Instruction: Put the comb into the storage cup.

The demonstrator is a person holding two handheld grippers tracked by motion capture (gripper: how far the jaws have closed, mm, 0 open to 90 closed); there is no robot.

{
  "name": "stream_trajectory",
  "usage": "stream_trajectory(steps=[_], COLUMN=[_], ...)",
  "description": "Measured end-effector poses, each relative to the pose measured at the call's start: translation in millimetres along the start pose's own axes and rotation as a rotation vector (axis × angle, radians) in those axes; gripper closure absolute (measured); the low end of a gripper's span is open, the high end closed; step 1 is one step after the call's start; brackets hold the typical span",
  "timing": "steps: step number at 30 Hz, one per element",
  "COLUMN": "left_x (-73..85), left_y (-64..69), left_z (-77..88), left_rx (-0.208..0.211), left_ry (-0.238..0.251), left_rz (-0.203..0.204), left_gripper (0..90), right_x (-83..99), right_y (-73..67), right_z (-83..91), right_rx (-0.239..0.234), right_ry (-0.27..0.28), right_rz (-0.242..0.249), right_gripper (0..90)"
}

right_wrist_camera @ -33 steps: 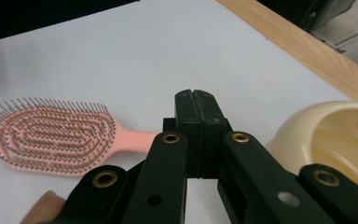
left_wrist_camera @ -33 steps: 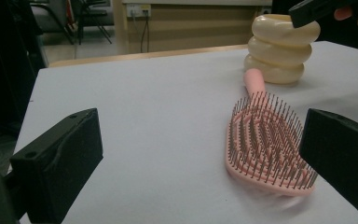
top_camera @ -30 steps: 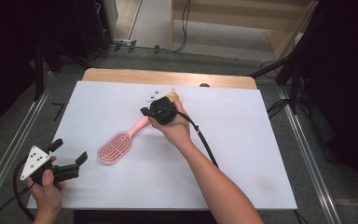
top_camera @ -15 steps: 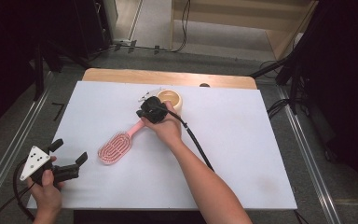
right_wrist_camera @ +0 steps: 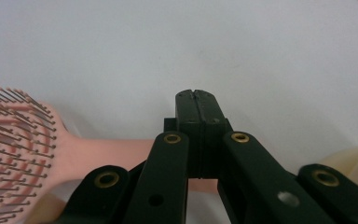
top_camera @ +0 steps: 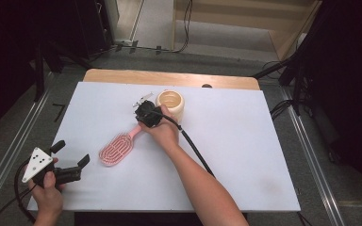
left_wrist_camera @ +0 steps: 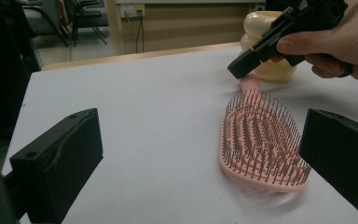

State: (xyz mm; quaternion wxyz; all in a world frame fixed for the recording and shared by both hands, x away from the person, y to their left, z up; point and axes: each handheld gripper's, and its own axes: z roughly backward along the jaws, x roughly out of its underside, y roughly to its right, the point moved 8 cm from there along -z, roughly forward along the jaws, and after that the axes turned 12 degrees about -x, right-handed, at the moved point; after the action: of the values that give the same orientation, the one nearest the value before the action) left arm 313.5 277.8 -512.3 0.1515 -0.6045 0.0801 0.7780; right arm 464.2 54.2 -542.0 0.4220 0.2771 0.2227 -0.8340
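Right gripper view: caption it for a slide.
Shut right gripper poised over the pink hairbrush handle on the white table.

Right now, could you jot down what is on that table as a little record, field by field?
Surface: white table top
Brush: pink hairbrush, bristles up, handle pointing toward the cup
Cup: cream ribbed cup, upright, beyond the brush handle
Right gripper: jaws shut with nothing between them, over the brush handle
Left gripper: jaws open, nothing between them, near the table's front left corner, facing the brush head
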Motion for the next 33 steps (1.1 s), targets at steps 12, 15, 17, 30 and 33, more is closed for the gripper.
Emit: stream_trajectory(steps=[12,15,17,30,33], left_x=[0.1,0.0,0.0,-0.1,0.0], left_y=[0.1,0.2,0.2,0.6,0.6], left_z=[0.2,0.0,0.0,-0.2,-0.2], left_rx=[0.001,0.0,0.0,0.0,0.0], left_ry=[-0.001,0.001,0.001,0.002,0.001], left_rz=[0.0,-0.001,-0.001,-0.002,-0.003], left_gripper=[0.0,0.0,0.0,0.0,0.0], right_x=[7.5,11.5,14.2,29.2,34.8], right_y=[-3.2,-7.3,-10.3,-19.3,-19.9], right_z=[1.2,1.6,2.4,16.8,20.9], right_rx=[-0.008,-0.023,-0.035,-0.078,-0.086], right_ry=[-0.044,-0.065,-0.075,-0.074,-0.071], right_rz=[-0.005,0.003,0.013,0.024,0.021], right_gripper=[88.3,88.3,88.3,88.3,88.3])
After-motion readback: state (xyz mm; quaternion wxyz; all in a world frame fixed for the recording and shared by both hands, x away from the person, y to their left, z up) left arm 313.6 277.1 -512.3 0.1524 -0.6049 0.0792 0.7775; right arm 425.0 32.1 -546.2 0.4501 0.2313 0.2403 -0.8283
